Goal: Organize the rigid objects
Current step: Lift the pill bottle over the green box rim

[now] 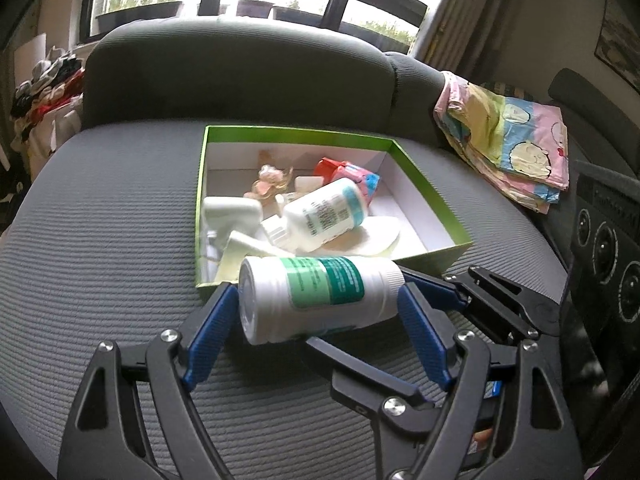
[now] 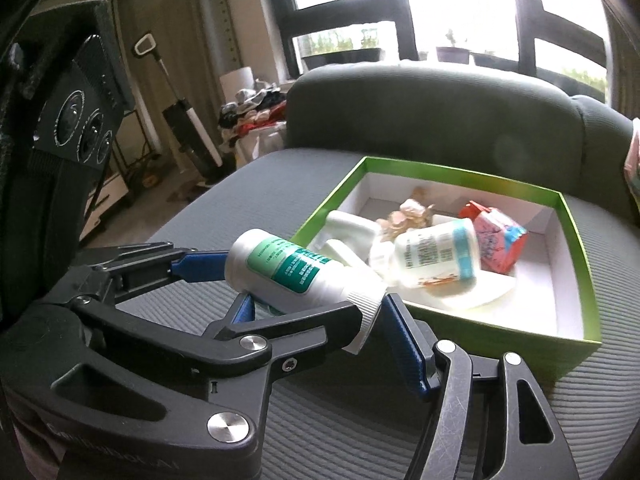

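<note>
Both grippers (image 1: 318, 306) (image 2: 316, 312) clamp green-label bottle (image 1: 320, 298) nr box (image 1: 424, 168).

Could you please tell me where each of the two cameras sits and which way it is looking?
Left wrist view: sits on the left claw, looking down along it over the grey ribbed seat cushion to the green open cardboard box; its blue pads clamp the ends of the white green-labelled plastic bottle. The right claw reaches in.
Right wrist view: sits on the right claw, facing the same box from the right; the left claw shows.
Shared: bottle, box, cushion, windows.
</note>
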`<state>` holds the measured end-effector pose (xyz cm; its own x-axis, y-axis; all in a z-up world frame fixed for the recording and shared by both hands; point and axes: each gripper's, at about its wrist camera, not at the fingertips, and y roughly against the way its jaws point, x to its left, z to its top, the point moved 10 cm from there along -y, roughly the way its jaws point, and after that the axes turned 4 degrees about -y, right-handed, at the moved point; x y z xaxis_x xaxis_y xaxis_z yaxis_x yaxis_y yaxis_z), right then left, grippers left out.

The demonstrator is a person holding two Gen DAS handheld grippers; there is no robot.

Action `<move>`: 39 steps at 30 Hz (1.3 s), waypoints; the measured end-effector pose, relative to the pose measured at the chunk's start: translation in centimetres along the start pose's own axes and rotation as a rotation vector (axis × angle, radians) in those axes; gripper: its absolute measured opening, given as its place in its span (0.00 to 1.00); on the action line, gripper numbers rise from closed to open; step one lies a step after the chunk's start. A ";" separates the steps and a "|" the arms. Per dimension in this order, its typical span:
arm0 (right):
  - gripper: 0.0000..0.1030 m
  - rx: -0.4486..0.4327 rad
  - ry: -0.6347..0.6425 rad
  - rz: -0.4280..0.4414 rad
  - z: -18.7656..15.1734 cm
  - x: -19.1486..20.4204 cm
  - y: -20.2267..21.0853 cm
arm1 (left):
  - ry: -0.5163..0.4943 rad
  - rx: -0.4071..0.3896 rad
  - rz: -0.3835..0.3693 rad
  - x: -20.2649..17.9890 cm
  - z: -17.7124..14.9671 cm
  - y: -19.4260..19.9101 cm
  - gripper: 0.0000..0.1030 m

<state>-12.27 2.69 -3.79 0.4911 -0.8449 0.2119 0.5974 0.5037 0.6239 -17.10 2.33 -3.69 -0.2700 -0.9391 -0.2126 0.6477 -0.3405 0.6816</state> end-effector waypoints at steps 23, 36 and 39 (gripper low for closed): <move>0.62 -0.023 -0.007 -0.013 2.5 -4.3 0.3 | -0.009 -0.007 -0.015 -1.9 3.7 -3.3 0.70; 0.62 -0.040 -0.034 -0.046 4.2 -7.3 -0.8 | -0.043 -0.026 -0.008 -2.8 5.8 -5.0 0.70; 0.62 -0.041 -0.037 -0.048 4.6 -7.6 -1.1 | -0.042 -0.027 -0.006 -2.7 6.2 -5.3 0.70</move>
<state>-19.59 7.77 -2.65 0.4379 -0.8741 0.2104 0.6458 0.4686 0.6028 -24.23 6.93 -2.42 -0.3036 -0.9343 -0.1868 0.6648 -0.3482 0.6610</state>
